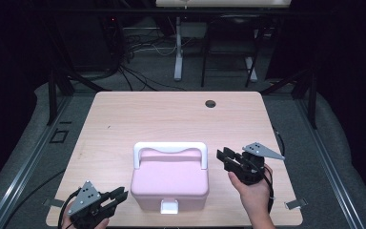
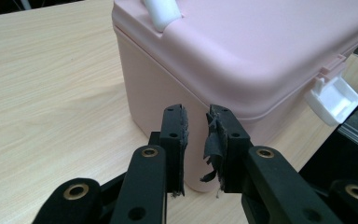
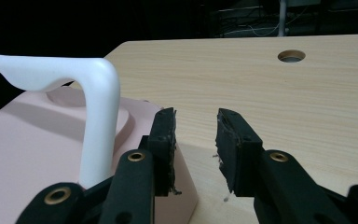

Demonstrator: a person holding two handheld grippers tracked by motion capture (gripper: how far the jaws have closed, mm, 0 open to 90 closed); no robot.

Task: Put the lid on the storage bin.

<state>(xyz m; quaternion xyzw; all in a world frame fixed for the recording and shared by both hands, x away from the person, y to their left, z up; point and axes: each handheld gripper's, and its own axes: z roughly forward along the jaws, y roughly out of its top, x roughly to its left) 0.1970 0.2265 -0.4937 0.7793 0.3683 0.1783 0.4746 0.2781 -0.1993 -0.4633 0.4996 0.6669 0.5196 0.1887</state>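
Both claws stand on either side of the pink box (image 1: 170, 183), and neither grips anything. Left claw (image 1: 122, 194) sits at about eight o'clock of the box, near the worktop's (image 1: 138, 114) front edge, its jaws parted by a narrow gap with nothing between them; in the left gripper view its worn pads (image 2: 213, 140) point at the box's near corner (image 2: 200, 116) without touching it. Right claw (image 1: 224, 156) waits at about three o'clock, level with the end of the white handle (image 1: 170, 149), its jaws moderately apart and empty; in the right gripper view the handle's upright (image 3: 98, 121) stands just beside the left jaw, apart from it.

By the look of things the work has barely begun. The lid lies flat on the box, the white latch (image 1: 168, 206) at the six o'clock face hangs down over the front, seemingly fastened, and the handle stands upright, untouched. Whatever is meant for the box, opening or lifting, everything remains: a claw has yet to reach the latch or the handle.

Counted: one box, one handle, one latch, two claws, one worktop, and one round hole (image 1: 210, 103) in the worktop at about one o'clock of the box, well apart from it.
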